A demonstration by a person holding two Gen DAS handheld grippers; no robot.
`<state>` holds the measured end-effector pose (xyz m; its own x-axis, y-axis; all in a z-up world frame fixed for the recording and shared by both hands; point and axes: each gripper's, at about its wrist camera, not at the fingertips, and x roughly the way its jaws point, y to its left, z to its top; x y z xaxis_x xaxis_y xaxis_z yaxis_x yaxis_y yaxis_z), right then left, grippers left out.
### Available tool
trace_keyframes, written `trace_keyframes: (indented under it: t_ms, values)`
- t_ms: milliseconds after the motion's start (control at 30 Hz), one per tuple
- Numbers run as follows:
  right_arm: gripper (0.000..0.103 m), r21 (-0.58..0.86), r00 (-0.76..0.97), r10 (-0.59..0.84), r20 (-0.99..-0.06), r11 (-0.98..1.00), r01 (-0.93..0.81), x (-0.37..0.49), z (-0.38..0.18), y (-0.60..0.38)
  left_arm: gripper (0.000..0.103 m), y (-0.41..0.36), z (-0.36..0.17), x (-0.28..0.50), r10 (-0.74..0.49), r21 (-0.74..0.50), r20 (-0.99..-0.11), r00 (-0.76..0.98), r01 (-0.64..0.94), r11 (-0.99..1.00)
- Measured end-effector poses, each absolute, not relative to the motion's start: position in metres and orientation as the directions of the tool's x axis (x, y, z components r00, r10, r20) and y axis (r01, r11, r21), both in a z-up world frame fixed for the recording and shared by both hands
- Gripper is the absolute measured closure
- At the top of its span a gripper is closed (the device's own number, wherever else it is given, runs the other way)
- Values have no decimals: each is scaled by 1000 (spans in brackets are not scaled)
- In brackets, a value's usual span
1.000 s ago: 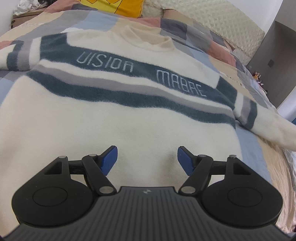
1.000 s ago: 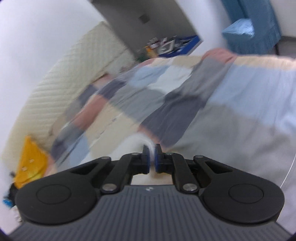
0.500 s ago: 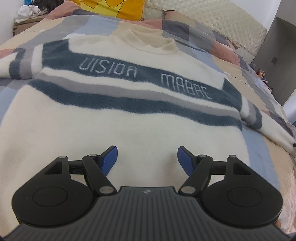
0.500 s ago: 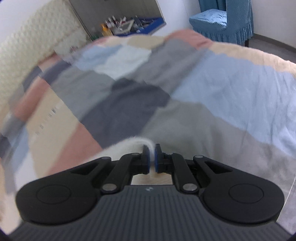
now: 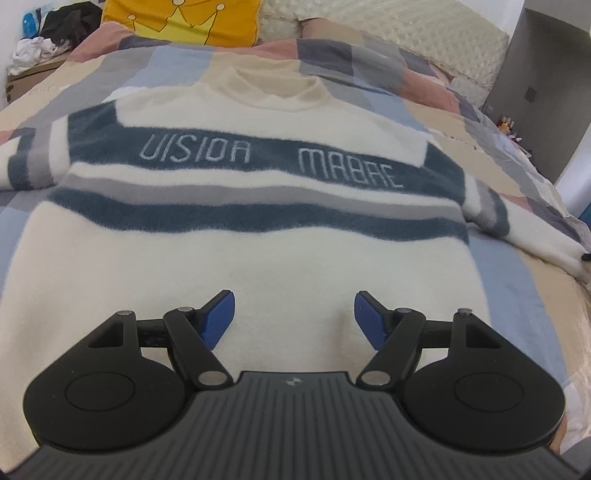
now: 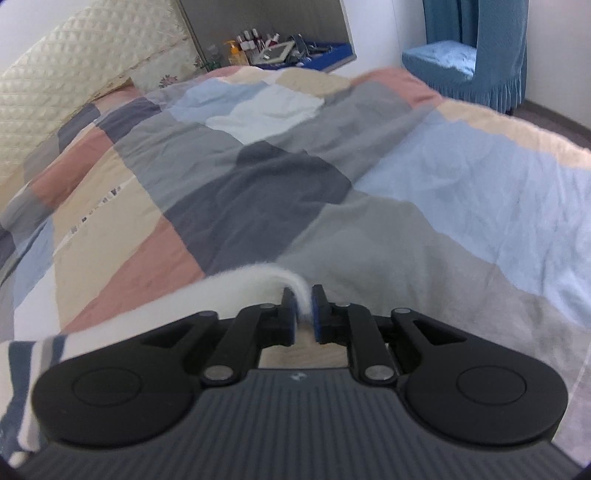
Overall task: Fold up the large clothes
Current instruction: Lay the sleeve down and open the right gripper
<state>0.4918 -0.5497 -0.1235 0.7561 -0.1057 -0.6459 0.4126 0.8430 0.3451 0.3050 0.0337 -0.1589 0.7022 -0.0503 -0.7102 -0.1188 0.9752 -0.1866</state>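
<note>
Two grippers over the sweater (image 5: 236, 280): left gripper (image 5: 294, 317) spread wide and empty, right gripper (image 6: 303, 314) just easing apart around the cuff (image 6: 295, 291).

Bed: a patchwork quilt (image 5: 369, 70) in blue, grey, pink and beige covers it edge to edge.
Near side: a cream sweater (image 5: 236, 258) with navy and grey stripes lies flat, chest up — sleeves spread left and right.
Far end: a yellow pillow (image 5: 181, 18) and a cream quilted headboard (image 5: 424, 33).
</note>
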Motion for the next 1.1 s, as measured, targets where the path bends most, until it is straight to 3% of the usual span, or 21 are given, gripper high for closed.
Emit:
trace_keyframes:
  t_ms: [33, 100, 367, 733, 967, 1100]
  values:
    - [58, 328, 754, -116, -646, 850, 412, 491, -119, -546, 27, 33, -157, 303, -54, -189, -706, 706, -114, 975]
    - [34, 295, 758, -127, -640, 870, 396, 486, -107, -536, 27, 33, -153, 299, -61, -192, -698, 713, -105, 976]
    - [31, 332, 792, -29, -610, 898, 289, 445, -62, -480, 27, 20, -135, 274, -109, -185, -669, 735, -23, 982]
    - [31, 285, 866, 162, -474, 958, -24, 314, 24, -331, 27, 15, -110, 229, -171, -215, -597, 784, 49, 975]
    - [31, 378, 844, 329, -425, 911, -165, 242, 17, -270, 27, 20, -98, 207, -152, -228, -570, 807, 22, 973]
    - [31, 380, 853, 347, -390, 904, -194, 215, -4, -250, 27, 20, -91, 197, -163, -256, -552, 818, 20, 966]
